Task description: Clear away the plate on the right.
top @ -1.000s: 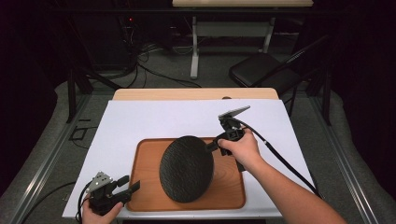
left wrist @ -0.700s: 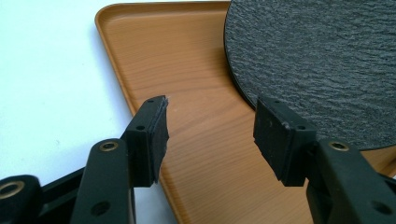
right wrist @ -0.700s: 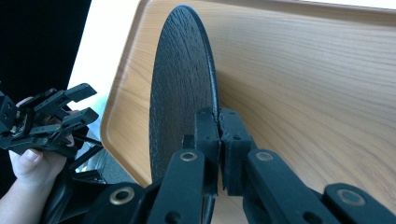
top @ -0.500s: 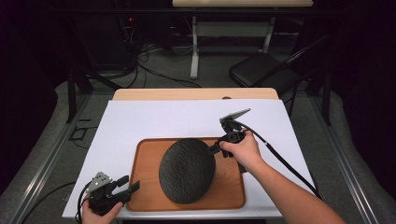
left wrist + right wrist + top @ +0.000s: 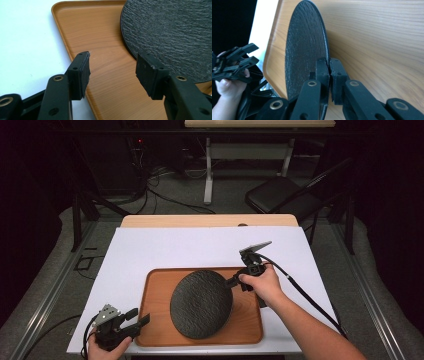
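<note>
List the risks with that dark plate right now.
1. The right hand-held gripper pinches the plate only at its rim, so it could slip or pivot out.
2. If the plate drops, it may strike the tray and chip.
3. The left hand-held gripper waits open at the tray's corner, too far to catch it.

Probably lab: cables (image 5: 165, 195), dark surroundings

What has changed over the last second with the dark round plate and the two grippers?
Little: the right gripper, shut on the dark round slate plate's rim, edged slightly toward the person. The left gripper stayed open at the wooden tray's corner.
</note>
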A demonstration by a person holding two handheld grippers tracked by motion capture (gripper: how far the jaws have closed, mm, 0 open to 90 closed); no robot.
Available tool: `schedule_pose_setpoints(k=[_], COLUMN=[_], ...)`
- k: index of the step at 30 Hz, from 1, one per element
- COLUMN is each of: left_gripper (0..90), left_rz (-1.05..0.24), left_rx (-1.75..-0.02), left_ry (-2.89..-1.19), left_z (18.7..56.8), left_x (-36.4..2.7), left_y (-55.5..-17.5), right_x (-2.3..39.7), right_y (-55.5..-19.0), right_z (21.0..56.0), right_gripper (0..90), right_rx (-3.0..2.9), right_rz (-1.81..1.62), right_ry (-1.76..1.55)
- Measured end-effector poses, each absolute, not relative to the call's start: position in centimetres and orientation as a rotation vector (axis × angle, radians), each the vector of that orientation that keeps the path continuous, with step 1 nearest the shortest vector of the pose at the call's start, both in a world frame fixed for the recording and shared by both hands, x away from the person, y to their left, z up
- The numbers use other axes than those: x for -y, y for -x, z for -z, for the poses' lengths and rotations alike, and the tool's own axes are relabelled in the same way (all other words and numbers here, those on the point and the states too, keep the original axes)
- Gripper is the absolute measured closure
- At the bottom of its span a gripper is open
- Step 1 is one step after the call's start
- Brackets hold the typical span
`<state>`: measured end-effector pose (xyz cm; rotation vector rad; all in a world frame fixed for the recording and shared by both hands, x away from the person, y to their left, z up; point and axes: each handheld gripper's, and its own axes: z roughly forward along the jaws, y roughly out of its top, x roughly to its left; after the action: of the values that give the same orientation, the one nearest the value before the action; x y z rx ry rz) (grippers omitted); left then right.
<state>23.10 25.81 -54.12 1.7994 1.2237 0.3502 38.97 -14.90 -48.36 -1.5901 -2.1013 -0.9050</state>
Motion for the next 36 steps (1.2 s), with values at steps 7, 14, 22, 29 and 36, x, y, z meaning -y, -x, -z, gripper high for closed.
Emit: schedule_pose_setpoints(k=[7,14,22,29,36], left_gripper=[44.7,44.7,44.6,44.6,44.6], left_rz=[-0.349,-0.348,-0.349,-0.35,-0.349], left_rx=[-1.225,-1.226,-1.228,-1.227,-1.227], left_ry=[-1.798,-1.798,-1.797,-1.799,-1.798], left_z=[54.2,54.1,54.2,54.1,54.2], left_x=[-25.8,-25.8,-25.8,-25.8,-25.8], left_y=[-23.1,-23.1,-23.1,-23.1,-23.1], right_x=[15.2,15.8,16.0,16.1,15.6], right_y=[-39.2,-39.5,-39.7,-39.7,-39.5], right_z=[49.0,50.3,51.3,52.1,52.8], right_gripper=[85.8,84.5,82.6,80.8,77.6], right_rx=[2.109,2.077,2.085,2.104,2.163], right_rz=[0.889,0.876,0.845,0.805,0.766], right_ry=[1.597,1.613,1.623,1.64,1.656])
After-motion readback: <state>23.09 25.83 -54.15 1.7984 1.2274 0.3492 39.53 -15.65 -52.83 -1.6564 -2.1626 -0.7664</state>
